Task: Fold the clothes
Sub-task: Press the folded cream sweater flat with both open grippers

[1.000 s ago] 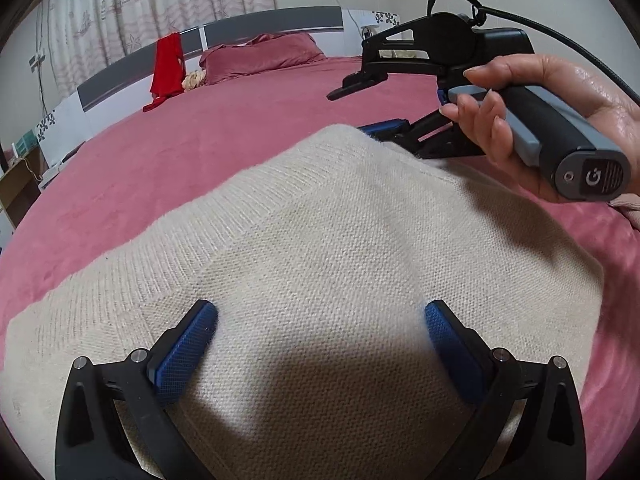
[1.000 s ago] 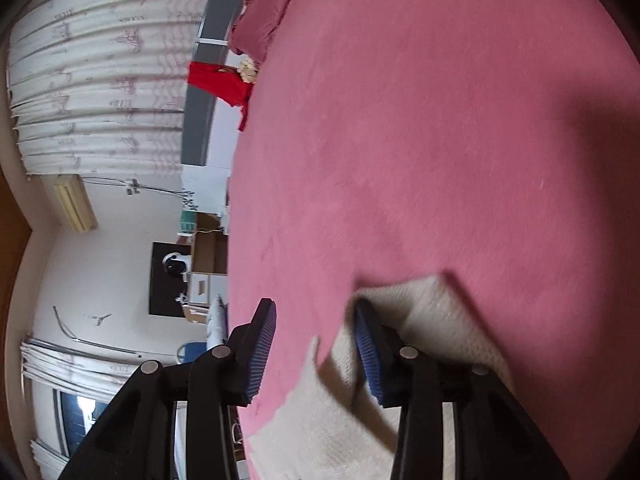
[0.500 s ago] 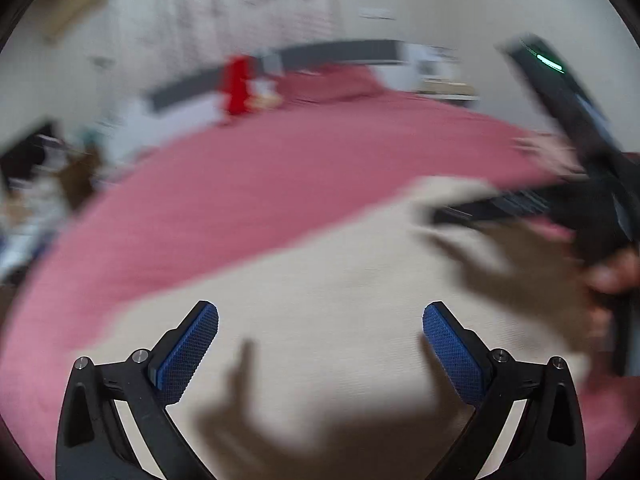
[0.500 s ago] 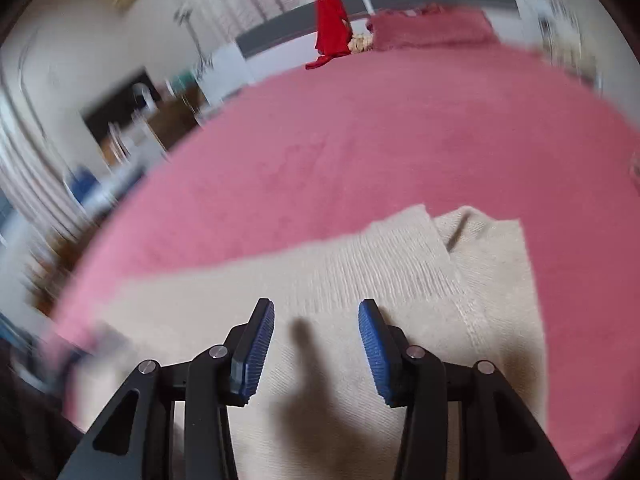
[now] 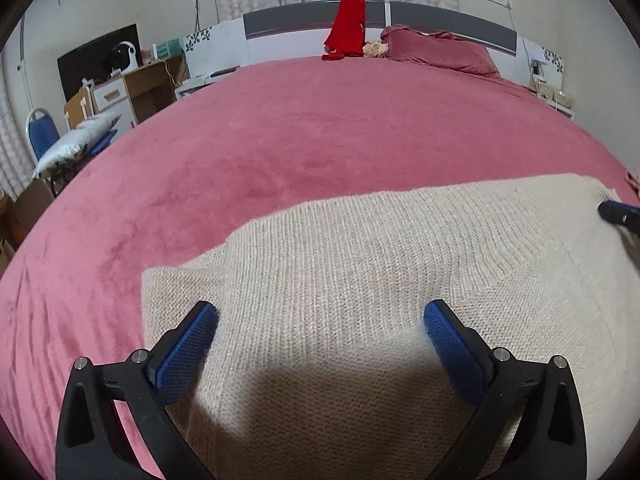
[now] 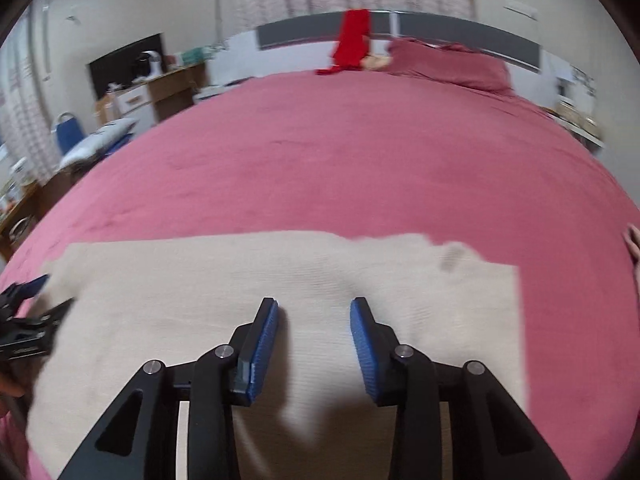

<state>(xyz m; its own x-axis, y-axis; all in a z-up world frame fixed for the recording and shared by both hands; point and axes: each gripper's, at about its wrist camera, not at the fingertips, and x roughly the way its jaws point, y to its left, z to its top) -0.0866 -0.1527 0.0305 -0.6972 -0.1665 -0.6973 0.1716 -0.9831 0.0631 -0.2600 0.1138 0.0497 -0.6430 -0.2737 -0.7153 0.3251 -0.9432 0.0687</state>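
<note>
A cream knitted sweater (image 5: 360,264) lies folded flat on the pink bedspread (image 5: 320,132), near the bed's front edge. My left gripper (image 5: 320,312) hovers over its left part with the jaws wide apart and nothing between them; the sweater's left edge runs just beside the left fingertip. My right gripper (image 6: 314,304) hangs over the middle of the sweater (image 6: 280,272), its jaws narrower and closing, with only flat knit below them. Each gripper shows at the edge of the other's view: the right gripper (image 5: 620,212) and the left gripper (image 6: 24,292).
A red garment (image 5: 348,26) hangs over the grey headboard, beside a pink pillow (image 5: 436,50). Left of the bed stand a desk (image 5: 140,84) and a blue chair (image 5: 40,132) with a white pillow on it. A nightstand (image 5: 552,96) sits at the far right.
The right gripper has rolled from sideways to upright, left the sweater's corner and now sits over its middle. The left gripper has swung towards the sweater's left edge, jaws still wide.
</note>
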